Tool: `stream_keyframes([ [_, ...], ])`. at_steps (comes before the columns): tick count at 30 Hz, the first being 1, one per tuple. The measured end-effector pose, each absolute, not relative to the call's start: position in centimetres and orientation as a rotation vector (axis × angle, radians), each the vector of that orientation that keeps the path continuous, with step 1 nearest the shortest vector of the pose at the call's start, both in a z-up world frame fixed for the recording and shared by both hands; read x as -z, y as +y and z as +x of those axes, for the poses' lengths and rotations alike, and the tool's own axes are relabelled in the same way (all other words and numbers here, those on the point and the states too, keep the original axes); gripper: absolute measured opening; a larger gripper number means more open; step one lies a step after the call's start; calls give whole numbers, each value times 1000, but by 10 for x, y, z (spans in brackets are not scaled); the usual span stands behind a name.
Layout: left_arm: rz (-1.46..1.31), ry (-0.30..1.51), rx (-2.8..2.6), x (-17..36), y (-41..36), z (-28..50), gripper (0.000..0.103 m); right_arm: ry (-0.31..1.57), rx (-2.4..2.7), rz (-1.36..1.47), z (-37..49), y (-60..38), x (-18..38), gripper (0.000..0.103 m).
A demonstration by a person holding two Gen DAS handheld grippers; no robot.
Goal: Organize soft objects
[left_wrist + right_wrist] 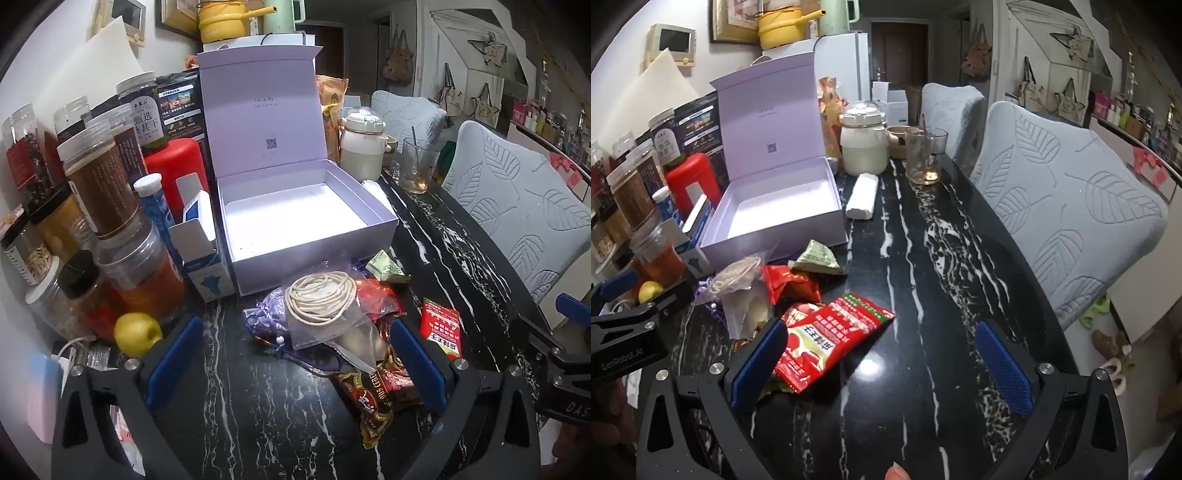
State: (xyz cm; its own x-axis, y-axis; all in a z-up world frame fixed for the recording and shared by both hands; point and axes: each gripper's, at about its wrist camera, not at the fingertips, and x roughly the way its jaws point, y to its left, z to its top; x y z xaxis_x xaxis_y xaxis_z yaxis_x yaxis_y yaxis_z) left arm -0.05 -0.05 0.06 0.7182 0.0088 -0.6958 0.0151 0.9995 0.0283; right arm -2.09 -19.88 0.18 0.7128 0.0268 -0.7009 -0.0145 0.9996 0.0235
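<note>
Left gripper (295,363): blue-padded jaws spread fully wide, gripping nothing, above the pile of soft packets.
Right gripper (882,363): equally wide, empty; its left pad overlaps the red foil snack packet (833,343), contact unclear.
Soft items: coiled cream cord in a clear plastic bag (321,301), at 12 o'clock from the left gripper.
Lavender cardboard gift box (306,218): lid open, at 12 o'clock beyond the pile.
Writing: "GenRobot.AI" on the left gripper's body.
</note>
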Motion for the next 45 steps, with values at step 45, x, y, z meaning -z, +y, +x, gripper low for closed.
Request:
stream_keyframes([
  [45, 21, 779, 38, -5, -10, -6, 103, 801, -1, 21, -24, -205, 1, 103],
])
